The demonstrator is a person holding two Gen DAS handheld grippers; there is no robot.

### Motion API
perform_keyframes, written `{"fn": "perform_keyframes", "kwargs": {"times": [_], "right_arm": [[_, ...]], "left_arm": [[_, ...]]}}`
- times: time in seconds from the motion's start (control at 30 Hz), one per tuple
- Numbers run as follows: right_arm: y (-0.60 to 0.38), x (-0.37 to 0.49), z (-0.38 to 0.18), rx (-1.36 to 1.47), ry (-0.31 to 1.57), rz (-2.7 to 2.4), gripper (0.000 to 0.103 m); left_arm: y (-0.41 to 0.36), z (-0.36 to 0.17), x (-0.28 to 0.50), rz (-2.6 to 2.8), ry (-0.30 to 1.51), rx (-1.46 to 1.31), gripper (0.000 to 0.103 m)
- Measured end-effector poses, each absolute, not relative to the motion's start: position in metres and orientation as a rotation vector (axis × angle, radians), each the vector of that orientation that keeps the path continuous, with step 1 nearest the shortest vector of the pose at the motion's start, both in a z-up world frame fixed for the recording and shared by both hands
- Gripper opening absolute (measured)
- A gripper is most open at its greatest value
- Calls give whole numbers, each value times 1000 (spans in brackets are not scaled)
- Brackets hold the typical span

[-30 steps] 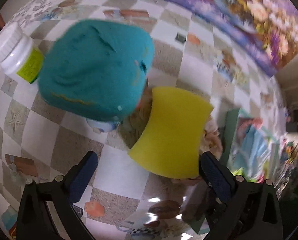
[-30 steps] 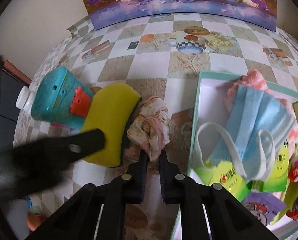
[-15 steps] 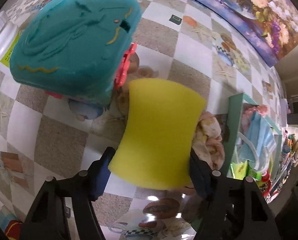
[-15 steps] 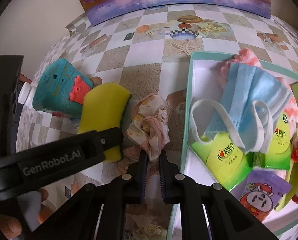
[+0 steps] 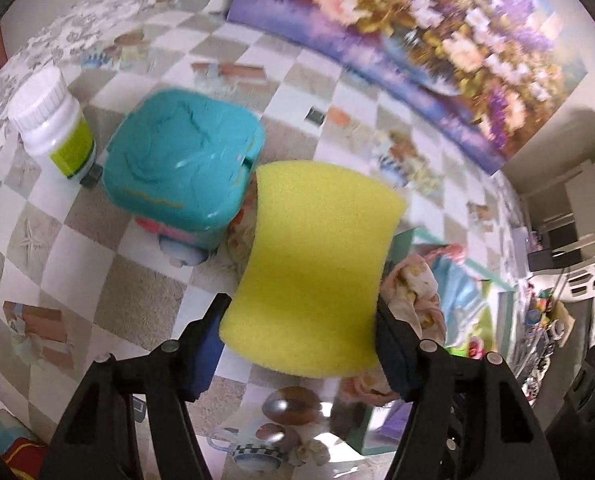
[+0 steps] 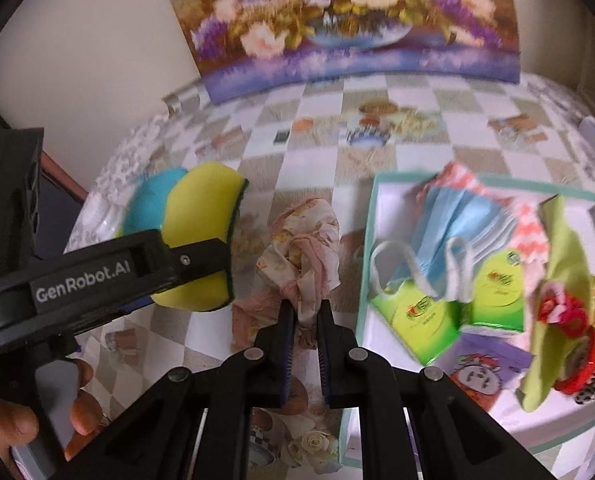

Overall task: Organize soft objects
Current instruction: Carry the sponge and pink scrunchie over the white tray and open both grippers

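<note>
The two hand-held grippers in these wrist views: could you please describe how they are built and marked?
Both are matte black plastic with angular, ribbed finger arms joined by silver round-headed screws. The left hand-held gripper carries dark blue ridged pads inside its fingertips; from the right wrist view its side shows white "GenRobot.AI" lettering and a grey trigger piece. The right hand-held gripper has the same blue pads. No cables or sleeves show.

The left gripper (image 5: 299,344) points steeply down, its black arms spread, both blue pads pressed against the sides of a yellow sponge (image 5: 313,264). The person's hand (image 6: 29,412) wraps that gripper's handle from below. The right gripper (image 6: 305,316) also tilts steeply down, jaws nearly together, pinching a floral cloth (image 6: 303,248) between its pads.
</note>
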State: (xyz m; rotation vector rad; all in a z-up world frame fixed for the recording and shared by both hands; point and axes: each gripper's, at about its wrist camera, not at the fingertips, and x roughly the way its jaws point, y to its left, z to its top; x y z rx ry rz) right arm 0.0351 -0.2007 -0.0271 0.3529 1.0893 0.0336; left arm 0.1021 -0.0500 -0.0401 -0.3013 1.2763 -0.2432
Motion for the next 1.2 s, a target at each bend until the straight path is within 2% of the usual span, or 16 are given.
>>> {"fn": "perform_keyframes", "kwargs": {"times": [0.37,0.73,1.0,1.2], "right_arm": [[-235,19,3,375,983,-49,12],[-325,-30,26,484,854,-310,12],[-373,-53,7,556,887,-443,12],[-372,-43,-20,546,1008,-427,12]], "left_arm": [[-67,-5,96,-320,1176,-268,69],[-124,8,74,-438,1137,-122,69],[-163,-4,58,-526,1186,-24,69],[-185,-32,53,-556,1297,31,70]]}}
